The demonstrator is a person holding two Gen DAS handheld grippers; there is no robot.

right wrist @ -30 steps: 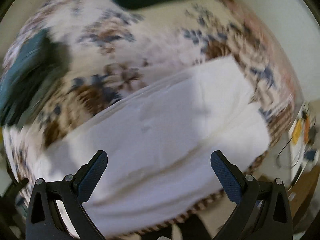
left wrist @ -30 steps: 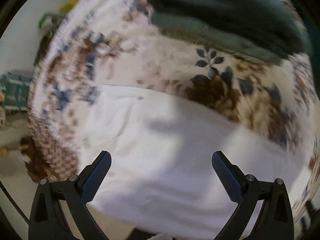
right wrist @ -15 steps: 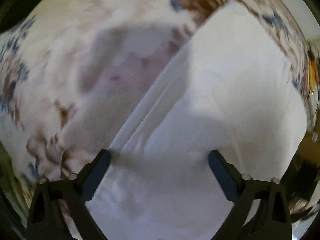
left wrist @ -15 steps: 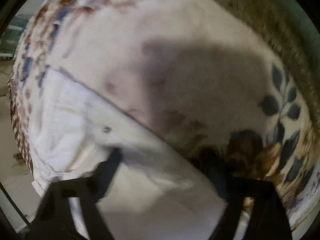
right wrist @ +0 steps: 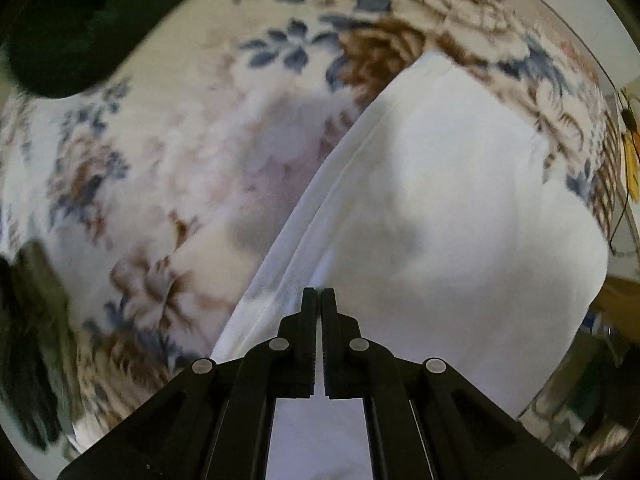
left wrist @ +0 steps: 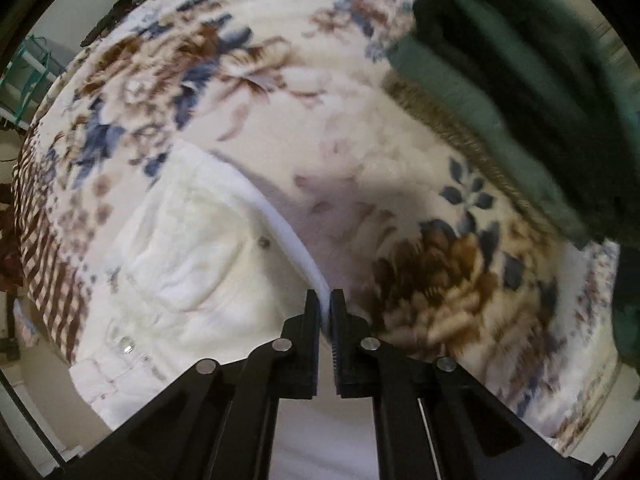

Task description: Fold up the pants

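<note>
Covering the most space: the floral blanket [left wrist: 248, 92], cream with brown and blue flowers, spread under everything you're working on. It has a brown checked border [left wrist: 44, 248] along the left side in your left camera.
Dark green fabric: a heap of green cloth [left wrist: 520, 64] sits on the blanket at the upper right of your left view. Your right camera shows a dark mass at its upper left too, but it's too dim to tell much.
Pants: the white pants [right wrist: 460, 200] lie flat on the blanket, near its edge. From your left camera you get the waist end [left wrist: 180, 264], with a small metal button [left wrist: 263, 243] near the top edge and a shiny rivet [left wrist: 127, 347] lower down.
Pants edge: a long fold or seam runs diagonally across your right view, dividing white cloth from blanket.
Left gripper: your left gripper [left wrist: 325, 300] has its jaws pinched together on the upper edge of the pants, right where that edge curves down to the tips. Cloth shows between the pads.
Right gripper: your right gripper [right wrist: 318, 298] is clamped too, tips planted on the pants just beside that long edge, with a sliver of white cloth in the gap.
Room bits: a teal rack [left wrist: 28, 68] shows past the blanket at far left, pretty blurry.
</note>
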